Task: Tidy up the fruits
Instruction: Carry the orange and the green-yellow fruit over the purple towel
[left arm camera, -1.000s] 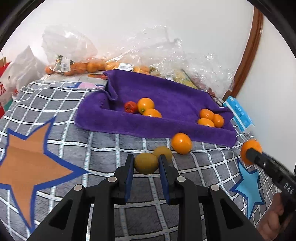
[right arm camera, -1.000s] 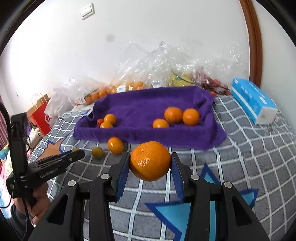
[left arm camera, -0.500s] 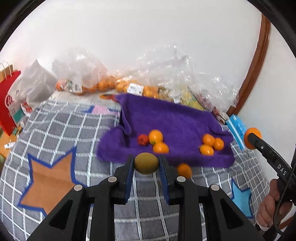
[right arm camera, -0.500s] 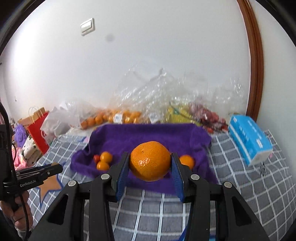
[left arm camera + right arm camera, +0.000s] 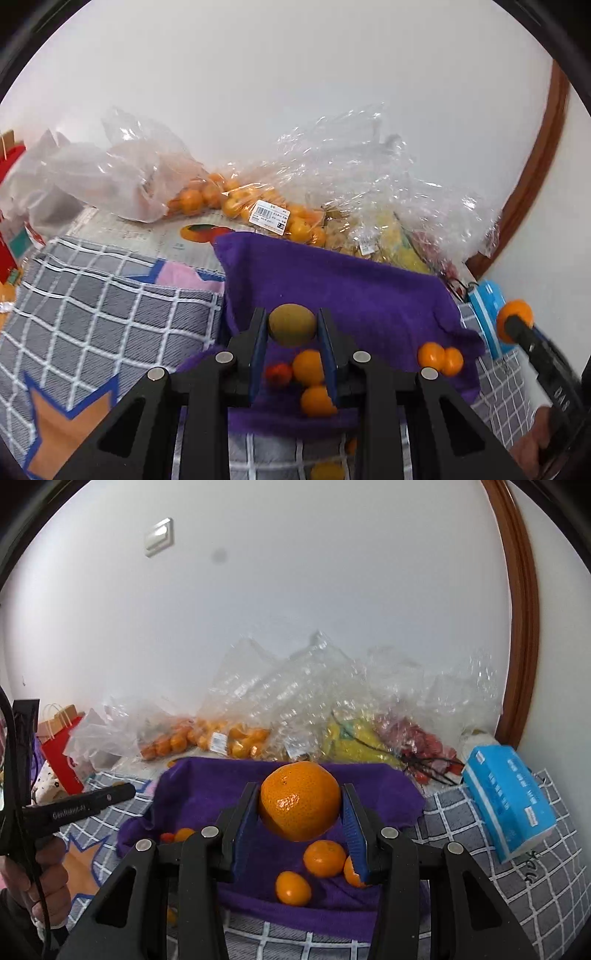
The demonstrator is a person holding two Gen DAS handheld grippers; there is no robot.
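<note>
Both hands are carrying fruit over the purple terry towel (image 5: 373, 786) that is spread and bunched like a shallow tray on the grey checked bedcover (image 5: 92, 306). The left gripper (image 5: 292, 325) is pinched nearly shut on a small greenish-yellow round fruit (image 5: 292, 324), held above the towel's left side, where a small red fruit (image 5: 279, 373) and two small orange mandarins (image 5: 308, 367) lie close together. The right gripper (image 5: 300, 805) stands a little wider, clamped on a large orange mandarin (image 5: 300, 800) over the towel's right side, above three more small mandarins (image 5: 324, 857). So I count six fruits already on the cloth, two in the air, and at least two stragglers on the bedcover just short of the towel, an orange one (image 5: 351, 445) and a yellowish one (image 5: 327, 472), both partly hidden by the left tool. I'd judge the sorting a good way along: these two need setting down and the loose ones fetching. Behind sit clear plastic bags of oranges (image 5: 236, 199) and a blue tissue pack (image 5: 508, 801).
</note>
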